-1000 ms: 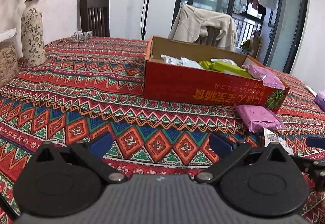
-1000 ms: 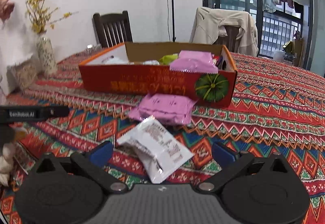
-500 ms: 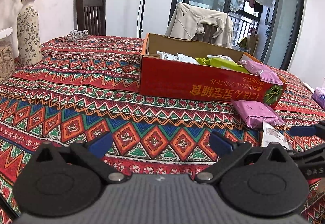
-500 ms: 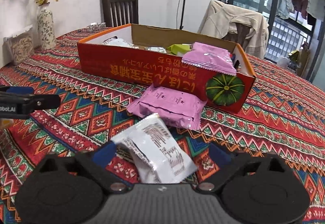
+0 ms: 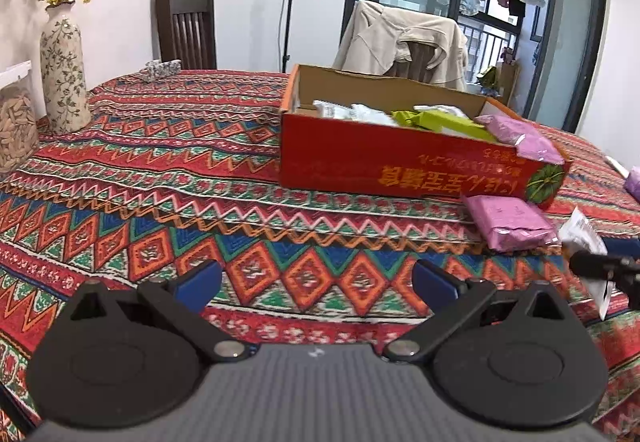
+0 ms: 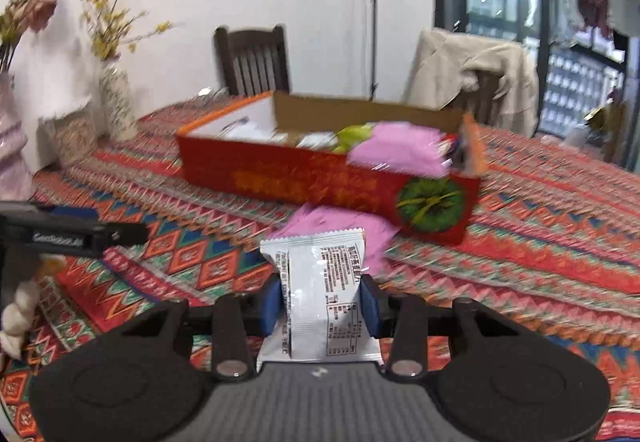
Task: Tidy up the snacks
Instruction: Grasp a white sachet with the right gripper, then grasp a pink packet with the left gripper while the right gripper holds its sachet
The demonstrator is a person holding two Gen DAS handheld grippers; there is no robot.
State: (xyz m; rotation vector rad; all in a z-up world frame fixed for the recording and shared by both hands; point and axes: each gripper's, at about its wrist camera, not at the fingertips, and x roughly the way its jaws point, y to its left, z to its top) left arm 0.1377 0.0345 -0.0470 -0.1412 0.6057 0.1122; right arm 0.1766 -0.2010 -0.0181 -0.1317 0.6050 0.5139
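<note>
A red cardboard box (image 5: 400, 161) (image 6: 300, 177) stands on the patterned tablecloth and holds white, green and pink snack packets. In front of it lies a pink packet (image 5: 508, 217) (image 6: 320, 222). My right gripper (image 6: 321, 306) is closing, and its blue pads press both sides of a white snack packet (image 6: 320, 282) (image 5: 584, 234), which stands upright between them just above the cloth. To the left of the box, my left gripper (image 5: 316, 278) is open over bare cloth with nothing between its fingers.
A flowered vase (image 5: 62, 69) and a clear jar of seeds (image 5: 14, 129) stand at the table's left edge. A dark chair (image 5: 186, 29) and a chair draped with a beige coat (image 5: 400, 37) are behind the table. Another purple packet (image 5: 634, 181) lies far right.
The right gripper's jaws have come together on the white packet, which lay flat on the cloth before and now stands upright, raised a little. The left gripper has stayed put and open.
</note>
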